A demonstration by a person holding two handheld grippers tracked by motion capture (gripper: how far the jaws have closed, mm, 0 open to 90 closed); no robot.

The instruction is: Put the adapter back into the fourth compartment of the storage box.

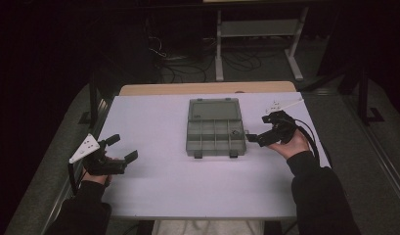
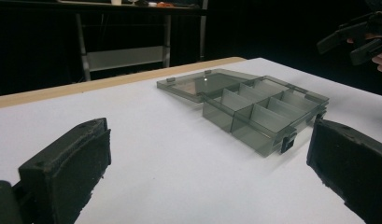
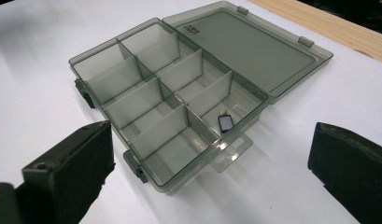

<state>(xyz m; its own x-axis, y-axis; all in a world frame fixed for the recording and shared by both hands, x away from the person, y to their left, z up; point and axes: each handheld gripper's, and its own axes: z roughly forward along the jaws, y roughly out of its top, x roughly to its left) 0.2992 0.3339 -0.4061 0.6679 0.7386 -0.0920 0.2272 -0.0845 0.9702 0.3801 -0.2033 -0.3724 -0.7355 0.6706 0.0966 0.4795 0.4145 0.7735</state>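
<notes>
So the smoky plastic organizer box (image 1: 216, 137) is sitting mid-table on my white tabletop (image 1: 163, 191), lid (image 1: 213, 109) flipped all the way open and lying flat behind it. Inside, dividers split it into compartments, and there's one small dark item (image 3: 225, 122) lying in a compartment at the box's right end, next to the hang tab (image 3: 229, 151). My right tongs (image 1: 250, 137) are just off the box's right edge, jaws spread wide with nothing between them. My left tongs (image 1: 122, 147) sit well apart from the box, low over the table on the left side, also spread wide with nothing in them.
</notes>
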